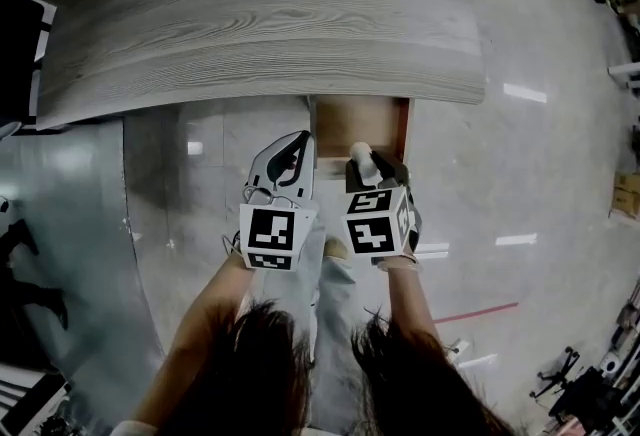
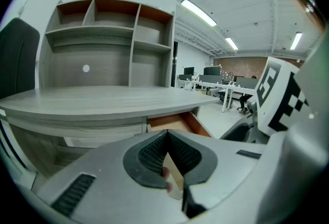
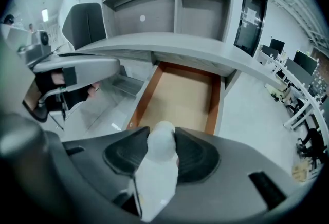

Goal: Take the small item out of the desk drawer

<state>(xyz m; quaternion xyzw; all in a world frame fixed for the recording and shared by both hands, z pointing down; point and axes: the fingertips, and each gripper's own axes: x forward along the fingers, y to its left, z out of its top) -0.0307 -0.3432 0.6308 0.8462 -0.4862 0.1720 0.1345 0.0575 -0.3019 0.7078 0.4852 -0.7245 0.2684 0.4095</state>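
The desk drawer (image 1: 375,124) stands pulled out from under the grey wood desktop (image 1: 260,24), and its brown bottom (image 3: 180,97) looks bare. A small white item with a rounded top (image 3: 160,153) is pinched between the pads of my right gripper (image 3: 161,141). It hangs just in front of the drawer's near edge, and from above the white item (image 1: 360,155) pokes out of the right gripper (image 1: 363,164). My left gripper (image 1: 298,146) hovers left of the drawer, its jaws shut on nothing. In its own view the left gripper (image 2: 165,138) faces the drawer (image 2: 172,123).
A shelf unit (image 2: 110,43) stands at the back of the desk, with a black chair (image 3: 85,25) to its left. Glossy floor (image 1: 520,164) lies right of the drawer. Other desks with monitors (image 2: 221,81) stand far off to the right.
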